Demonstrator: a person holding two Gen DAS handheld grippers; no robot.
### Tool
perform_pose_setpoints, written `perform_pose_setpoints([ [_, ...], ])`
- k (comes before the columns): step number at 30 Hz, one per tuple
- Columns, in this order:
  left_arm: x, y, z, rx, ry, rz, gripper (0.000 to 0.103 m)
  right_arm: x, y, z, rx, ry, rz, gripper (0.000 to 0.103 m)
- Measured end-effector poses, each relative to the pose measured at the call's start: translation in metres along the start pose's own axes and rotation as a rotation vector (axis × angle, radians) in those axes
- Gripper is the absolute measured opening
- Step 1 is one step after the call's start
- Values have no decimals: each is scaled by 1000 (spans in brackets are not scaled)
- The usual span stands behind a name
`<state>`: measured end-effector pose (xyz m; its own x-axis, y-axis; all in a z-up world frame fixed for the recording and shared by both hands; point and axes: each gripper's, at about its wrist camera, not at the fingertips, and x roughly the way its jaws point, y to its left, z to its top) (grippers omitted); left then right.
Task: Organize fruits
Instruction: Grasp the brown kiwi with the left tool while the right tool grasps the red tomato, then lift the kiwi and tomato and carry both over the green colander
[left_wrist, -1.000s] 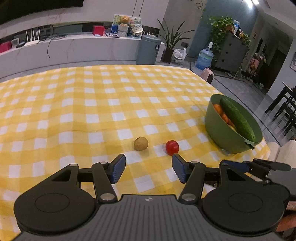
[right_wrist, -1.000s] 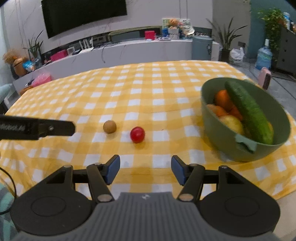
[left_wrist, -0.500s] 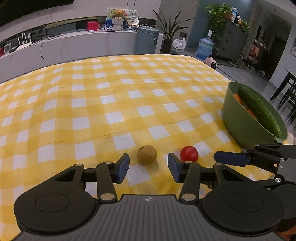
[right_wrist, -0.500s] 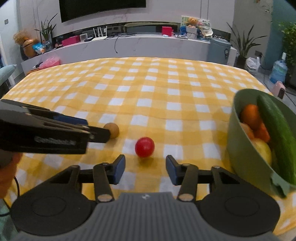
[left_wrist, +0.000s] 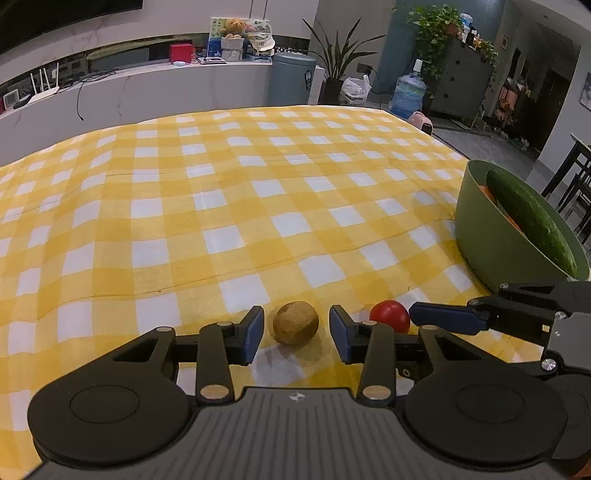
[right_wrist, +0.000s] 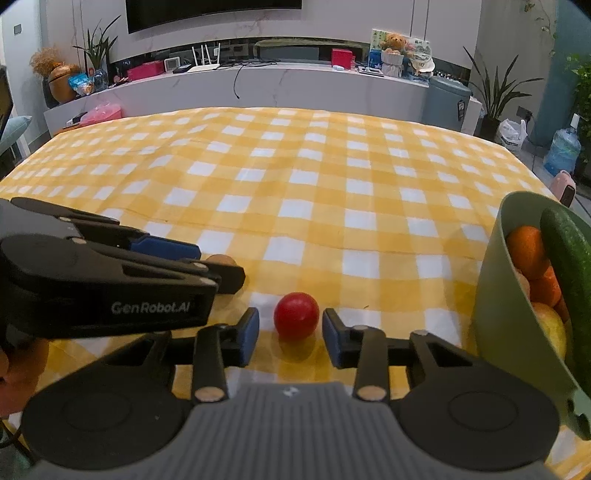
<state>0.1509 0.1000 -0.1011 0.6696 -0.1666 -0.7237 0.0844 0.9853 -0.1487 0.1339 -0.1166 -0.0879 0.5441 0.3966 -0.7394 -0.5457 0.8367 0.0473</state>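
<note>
Brown fruit (left_wrist: 295, 322) sits between our left gripper's (left_wrist: 296, 334) parted fingers, untouched; the red tomato (right_wrist: 296, 315) likewise lies between our right gripper's (right_wrist: 290, 337) open fingers. Right of both stands the green bowl (right_wrist: 495, 295).

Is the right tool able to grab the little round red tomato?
Probably yes: the right tool is open, the small round red tomato sits between its fingers, and nothing blocks it.
</note>
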Motion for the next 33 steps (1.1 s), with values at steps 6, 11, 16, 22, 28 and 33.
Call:
perform_pose_setpoints([
  [6, 1, 2, 0, -2, -3, -10, 35, 2, 0, -1, 10, 12, -1, 30],
  [11, 0, 5, 0, -11, -6, -15, 31, 4, -2, -1, 31, 27, -6, 28],
  [16, 0, 5, 0, -14, -12, -6, 30, 5, -8, 0, 68, 40, 5, 20],
  [22, -6, 8, 0, -41, -35, 3, 30, 1, -10, 1, 75, 29, 4, 19],
  [28, -23, 11, 0, -110, -46, -28, 30, -14, -10, 3, 74, 3, 2, 19],
  [33, -36, 7, -1, -133, -47, -34, 30, -33, -13, 2, 87, -28, 5, 19],
])
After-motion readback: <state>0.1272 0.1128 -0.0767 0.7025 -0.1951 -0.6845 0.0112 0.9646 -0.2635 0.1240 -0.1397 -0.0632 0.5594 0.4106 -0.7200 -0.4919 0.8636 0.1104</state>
